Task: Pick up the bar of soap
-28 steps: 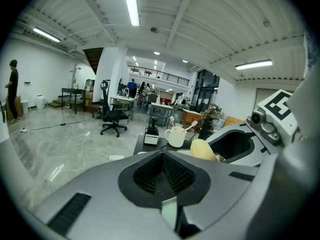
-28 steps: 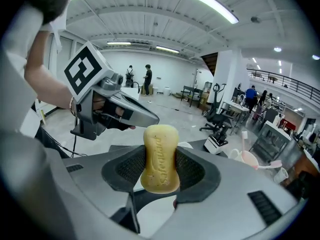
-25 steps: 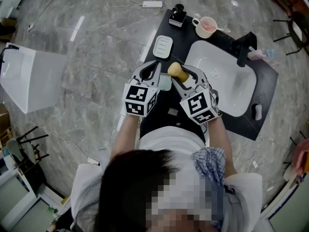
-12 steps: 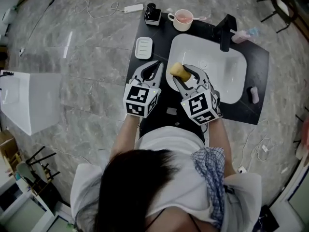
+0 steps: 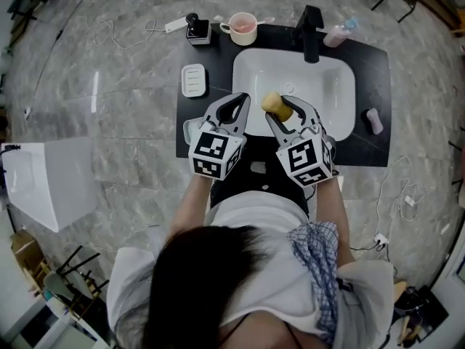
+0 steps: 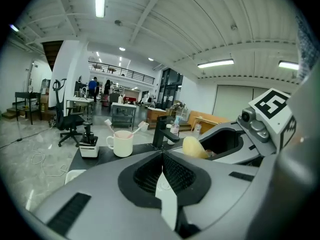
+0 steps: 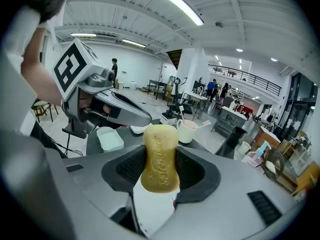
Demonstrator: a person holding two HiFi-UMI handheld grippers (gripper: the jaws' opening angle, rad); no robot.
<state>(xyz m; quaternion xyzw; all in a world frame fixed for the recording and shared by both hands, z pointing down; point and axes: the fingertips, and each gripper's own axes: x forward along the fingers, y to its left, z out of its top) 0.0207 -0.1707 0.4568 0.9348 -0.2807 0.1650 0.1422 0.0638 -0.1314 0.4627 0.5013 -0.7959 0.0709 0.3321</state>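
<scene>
A yellow bar of soap [image 7: 160, 156] stands upright between the pads of my right gripper [image 7: 160, 170], which is shut on its lower half. From above, the soap [image 5: 275, 105] hangs in my right gripper [image 5: 283, 110] over the near left part of the white sink basin [image 5: 327, 86]. My left gripper [image 5: 239, 100] is level with it, just to the left, over the black counter [image 5: 374, 64]. Its jaws [image 6: 162, 156] meet with nothing between them. The soap [image 6: 195, 148] also shows in the left gripper view, to the right.
A white soap dish [image 5: 194, 80] lies on the counter left of the basin, and a pale tray [image 7: 110, 138] sits partly under the left gripper. At the back stand a black dispenser [image 5: 197, 29], a pink cup [image 5: 242, 27] and a black faucet [image 5: 312, 24]. Grey marble floor surrounds the counter.
The head view has swung round, so the counter now lies square ahead. The soap in the right gripper has gone from over the counter's left part to over the basin. Both grips are unchanged.
</scene>
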